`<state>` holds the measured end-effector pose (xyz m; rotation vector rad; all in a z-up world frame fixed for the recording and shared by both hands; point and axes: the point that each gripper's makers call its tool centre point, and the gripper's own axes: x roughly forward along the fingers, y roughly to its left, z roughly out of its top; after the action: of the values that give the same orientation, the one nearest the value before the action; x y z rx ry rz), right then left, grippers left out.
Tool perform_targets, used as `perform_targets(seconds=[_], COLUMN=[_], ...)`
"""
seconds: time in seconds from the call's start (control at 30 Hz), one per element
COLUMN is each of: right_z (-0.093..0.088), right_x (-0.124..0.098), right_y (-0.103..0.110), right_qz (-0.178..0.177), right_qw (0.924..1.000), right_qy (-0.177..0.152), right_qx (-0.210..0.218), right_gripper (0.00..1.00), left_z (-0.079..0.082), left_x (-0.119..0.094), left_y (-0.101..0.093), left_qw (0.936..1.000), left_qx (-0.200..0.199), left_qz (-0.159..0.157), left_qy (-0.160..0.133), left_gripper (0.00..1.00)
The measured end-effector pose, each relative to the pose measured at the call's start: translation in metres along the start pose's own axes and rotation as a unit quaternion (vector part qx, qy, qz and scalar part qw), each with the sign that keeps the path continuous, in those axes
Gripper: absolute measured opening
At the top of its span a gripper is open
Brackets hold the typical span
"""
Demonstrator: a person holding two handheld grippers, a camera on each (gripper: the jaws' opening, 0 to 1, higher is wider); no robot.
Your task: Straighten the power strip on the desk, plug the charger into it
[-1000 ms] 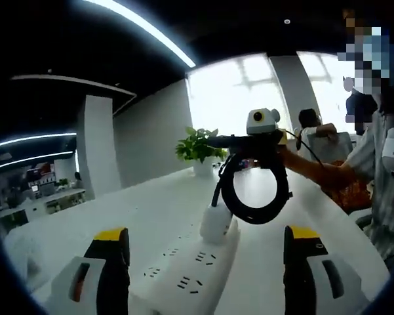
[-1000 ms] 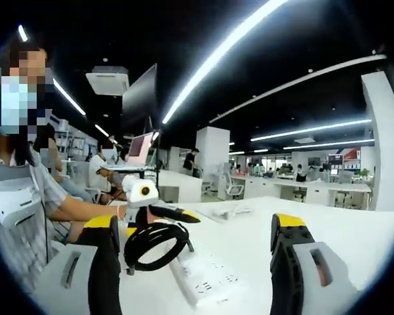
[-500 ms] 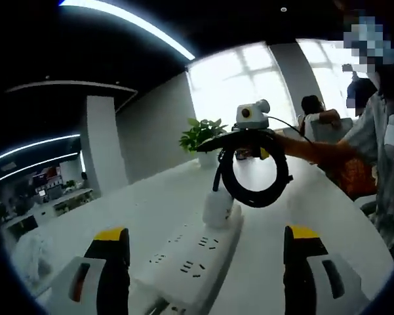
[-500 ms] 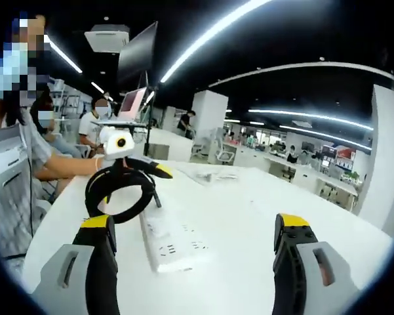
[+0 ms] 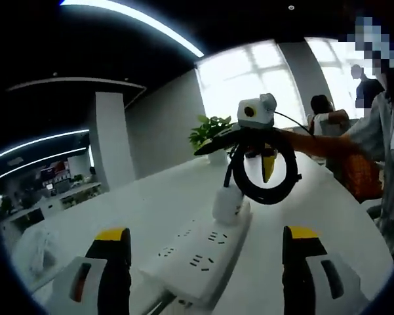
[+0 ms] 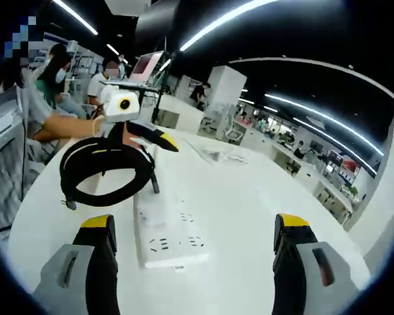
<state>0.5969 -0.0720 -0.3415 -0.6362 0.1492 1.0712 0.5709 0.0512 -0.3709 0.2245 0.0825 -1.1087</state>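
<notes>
A white power strip (image 5: 203,252) lies on the white desk (image 5: 151,203), running away from me between my left gripper's (image 5: 206,236) open, empty jaws. A white charger (image 5: 228,205) stands plugged into its far end. Its black cable coil (image 5: 246,187) hangs from a third gripper (image 5: 216,144) that another person's hand holds shut on it above the strip. In the right gripper view the power strip (image 6: 174,236) lies ahead of my right gripper (image 6: 195,223), open and empty, with the cable coil (image 6: 105,195) and third gripper (image 6: 158,139) at the left.
The person's arm (image 5: 321,144) reaches in from the desk's right side. A potted plant (image 5: 210,131) stands at the far end. Small items (image 6: 216,154) lie farther along the desk. Seated people and a laptop (image 6: 147,63) are behind.
Both views have shifted; the right one has tipped down toward the desk and nearer the strip. The third gripper still holds the coil above the plugged charger.
</notes>
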Motion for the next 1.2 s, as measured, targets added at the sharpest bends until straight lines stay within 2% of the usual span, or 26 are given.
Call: perform_targets(seconds=[0.23, 0.43, 0.73, 0.87, 1.2], right_z=[0.004, 0.010, 0.007, 0.008, 0.009], right_x=[0.021, 0.027, 0.037, 0.040, 0.044], right_y=[0.013, 0.015, 0.020, 0.023, 0.035], right_qz=[0.029, 0.039, 0.057, 0.067, 0.099], right_qw=[0.9988, 0.9983, 0.9974, 0.9965, 0.9929], right_qy=[0.025, 0.022, 0.022, 0.019, 0.013], right_qx=[-0.030, -0.037, -0.040, -0.047, -0.065], right_gripper=[0.98, 0.96, 0.91, 0.86, 0.67], left_z=[-0.007, -0.009, -0.010, -0.009, -0.010], left_x=[0.002, 0.004, 0.004, 0.004, 0.005], left_y=[0.001, -0.002, -0.002, -0.002, -0.002], left_qw=[0.9999, 0.9998, 0.9997, 0.9997, 0.9993], left_qx=[0.002, 0.004, 0.008, 0.010, 0.020], left_qz=[0.007, 0.005, 0.006, 0.008, 0.011], left_qy=[0.015, 0.020, 0.023, 0.023, 0.028], left_gripper=[0.97, 0.98, 0.98, 0.98, 0.98])
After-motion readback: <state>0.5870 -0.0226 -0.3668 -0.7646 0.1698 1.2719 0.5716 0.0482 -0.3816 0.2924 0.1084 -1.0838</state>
